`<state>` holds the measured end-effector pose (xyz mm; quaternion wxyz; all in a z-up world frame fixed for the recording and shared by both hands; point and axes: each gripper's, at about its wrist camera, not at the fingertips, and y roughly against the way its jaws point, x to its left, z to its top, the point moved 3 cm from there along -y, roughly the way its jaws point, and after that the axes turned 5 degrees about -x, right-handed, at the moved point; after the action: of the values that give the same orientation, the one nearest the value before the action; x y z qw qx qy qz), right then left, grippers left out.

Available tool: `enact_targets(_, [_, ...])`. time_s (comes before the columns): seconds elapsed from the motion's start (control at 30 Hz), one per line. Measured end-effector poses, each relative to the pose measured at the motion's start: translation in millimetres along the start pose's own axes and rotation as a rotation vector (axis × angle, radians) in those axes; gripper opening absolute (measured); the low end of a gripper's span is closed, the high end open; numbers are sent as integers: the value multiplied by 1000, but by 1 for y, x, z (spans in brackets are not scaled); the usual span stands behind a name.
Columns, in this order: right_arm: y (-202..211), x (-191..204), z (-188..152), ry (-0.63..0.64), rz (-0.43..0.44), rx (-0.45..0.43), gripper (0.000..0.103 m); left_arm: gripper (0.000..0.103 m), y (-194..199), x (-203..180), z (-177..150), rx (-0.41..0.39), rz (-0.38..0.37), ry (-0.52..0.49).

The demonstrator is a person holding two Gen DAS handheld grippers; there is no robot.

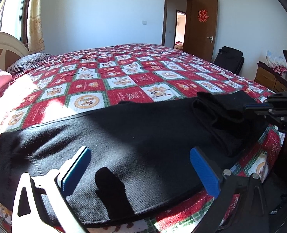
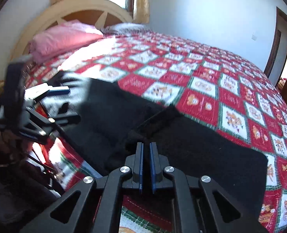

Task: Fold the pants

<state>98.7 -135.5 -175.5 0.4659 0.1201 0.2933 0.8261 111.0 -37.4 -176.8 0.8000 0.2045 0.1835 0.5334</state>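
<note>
Folding is partway along, by the look of it: the pants point(image 1: 124, 136) lie flat across the near edge of the bed point(image 1: 124, 73), and at about 3 o'clock in the left wrist view one end is already doubled back into a thick bundle.

Your left claw point(image 1: 139, 167) stands wide, its blue pads hovering over the cloth at 6 o'clock and holding nothing. Your right claw point(image 2: 146, 163) is drawn narrow, with a thin gap between the pads. Dark cloth sits right at its tips around 12 o'clock, but you cannot tell whether any is pinched; the slit between the pads looks bare.

For the next move, you likely need the left claw to come down and close on the near hem or the waistband side at 9 o'clock, while the right claw takes a sure hold of the folded end, so both edges travel together and the layers stay lined up.

The pants are black, soft and slightly fuzzy, with a stitched hem running along the far edge. Sunlight falls over the left part and shows faint creases; the rest lies fairly smooth.
</note>
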Motion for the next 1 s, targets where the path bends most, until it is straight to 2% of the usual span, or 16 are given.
enact_targets(0.1, [-10,12,-8,22,29,31,6,103,0,-4,0,2,-10,-3])
enact_targets(0.2, [-40,12,-30,17,22,122,6,103,0,-9,3,-2,-27,-6])
enact_targets(0.27, [-39,5,-31,-28,53,109,8,103,0,-15,8,-7,-44,-11])
enact_targets(0.33, [-28,1,-26,-26,51,114,25,103,-3,-24,15,-10,-83,-16])
enact_targets(0.37, [-18,-2,-22,-20,51,98,43,103,-6,-29,19,-7,-109,-16])
enact_targets(0.4, [-8,-7,-20,-21,53,75,53,103,-8,-35,24,-5,-133,-18])
enact_targets(0.47, [11,-22,-22,-38,34,35,55,103,-14,-50,33,-4,-187,-18])
enact_targets(0.6, [39,-75,-32,-149,-86,-13,55,102,-41,-72,42,48,-277,15])
enact_targets(0.73, [54,-142,-51,-373,-210,-42,55,72,-74,-87,38,158,-306,34])
enact_targets(0.83, [53,-168,-67,-472,-257,-42,55,70,-76,-92,40,161,-316,52])
enact_targets(0.87, [50,-172,-70,-485,-264,-36,55,58,-76,-95,40,167,-326,48])
enact_targets(0.9, [49,-173,-72,-489,-263,-34,55,51,-75,-99,39,173,-326,36])
enact_targets(0.93, [47,-173,-74,-490,-258,-33,55,34,-74,-102,38,177,-325,18])
enact_targets(0.97, [45,-171,-74,-485,-248,-34,55,23,-74,-103,38,174,-314,3])
enact_targets(1.0, [45,-169,-75,-478,-241,-38,56,18,-71,-103,38,166,-314,-1])
